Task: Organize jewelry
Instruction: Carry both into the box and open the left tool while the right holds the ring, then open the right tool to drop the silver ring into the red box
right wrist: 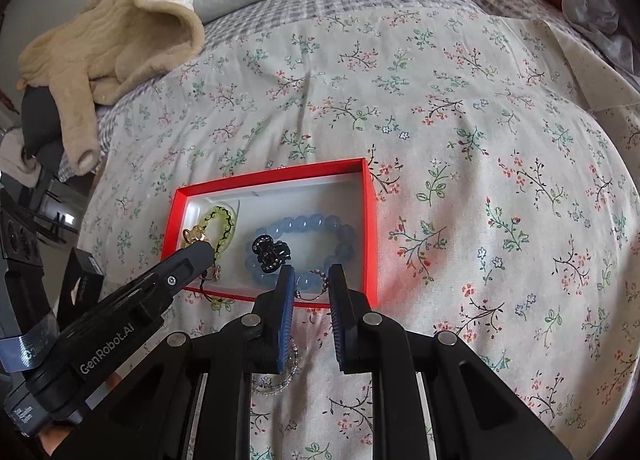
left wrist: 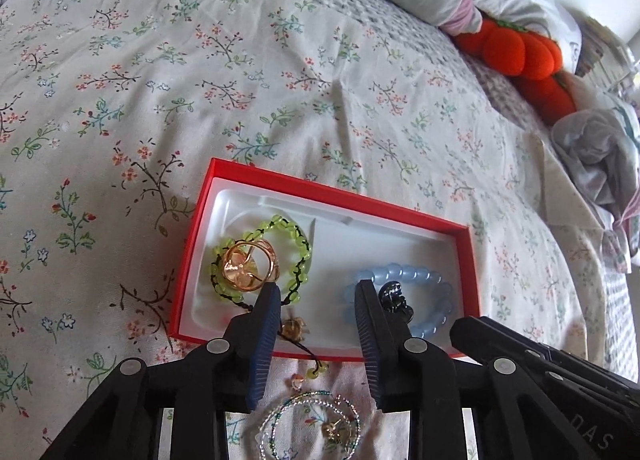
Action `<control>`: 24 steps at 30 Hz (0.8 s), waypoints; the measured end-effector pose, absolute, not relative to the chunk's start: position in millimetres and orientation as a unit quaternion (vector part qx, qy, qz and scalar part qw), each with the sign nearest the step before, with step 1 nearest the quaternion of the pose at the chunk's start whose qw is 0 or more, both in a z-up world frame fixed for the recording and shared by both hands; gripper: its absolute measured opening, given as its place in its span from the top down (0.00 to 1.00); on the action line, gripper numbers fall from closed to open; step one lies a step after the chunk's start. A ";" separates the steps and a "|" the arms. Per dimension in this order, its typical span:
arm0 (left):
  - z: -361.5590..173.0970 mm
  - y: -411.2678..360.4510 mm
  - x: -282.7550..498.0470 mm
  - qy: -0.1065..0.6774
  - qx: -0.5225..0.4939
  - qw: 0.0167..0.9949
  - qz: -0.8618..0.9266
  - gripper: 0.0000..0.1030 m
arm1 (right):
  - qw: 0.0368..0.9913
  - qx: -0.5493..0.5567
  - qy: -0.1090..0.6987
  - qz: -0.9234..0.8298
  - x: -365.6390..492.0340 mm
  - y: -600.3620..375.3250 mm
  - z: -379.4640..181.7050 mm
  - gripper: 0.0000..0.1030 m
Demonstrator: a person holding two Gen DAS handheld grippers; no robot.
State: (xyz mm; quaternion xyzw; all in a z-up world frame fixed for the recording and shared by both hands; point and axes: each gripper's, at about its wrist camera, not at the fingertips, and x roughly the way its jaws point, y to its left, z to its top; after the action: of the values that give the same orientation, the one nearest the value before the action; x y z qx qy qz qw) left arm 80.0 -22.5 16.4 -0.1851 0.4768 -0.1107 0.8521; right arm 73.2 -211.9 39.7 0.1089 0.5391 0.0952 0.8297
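Both jaws released, the left gripper (left wrist: 316, 288) and right gripper (right wrist: 308, 272) hover at the red box (left wrist: 474, 260) on the bed, already holding 2 bead bracelets. A silver beaded chain (left wrist: 312, 424) lies outside, likely next to be lifted.

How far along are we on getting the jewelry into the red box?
Done: the green bead bracelet, gold ring piece, blue bead bracelet and black claw clip lie in the red box. In hand: nothing; the left gripper and right gripper are open. Left: the silver beaded chain on the bedspread.
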 end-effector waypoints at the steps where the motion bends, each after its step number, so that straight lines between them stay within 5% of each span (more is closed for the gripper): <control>1: 17.5 -21.6 78.8 0.477 -0.185 0.852 -0.109 0.68 | 0.830 0.109 0.539 0.095 73.3 -211.9 39.4 0.82; 14: 19.3 -8.5 57.2 0.505 -0.136 0.850 -0.067 0.52 | 0.834 0.109 0.530 0.109 82.3 -207.8 40.4 0.80; 18: 14.5 -7.1 53.7 0.520 -0.131 0.842 -0.068 0.51 | 0.836 0.102 0.527 0.117 78.9 -207.1 45.9 0.64; 24: 5.4 -4.8 49.1 0.545 -0.129 0.825 -0.069 0.51 | 0.830 0.099 0.536 0.117 65.8 -211.4 50.4 0.58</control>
State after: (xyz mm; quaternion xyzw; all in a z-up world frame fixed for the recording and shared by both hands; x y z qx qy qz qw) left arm 49.1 -4.8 5.4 -0.1286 0.5453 -0.0686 0.8255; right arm 65.8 -211.4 50.4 0.0987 0.5363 0.1169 0.8300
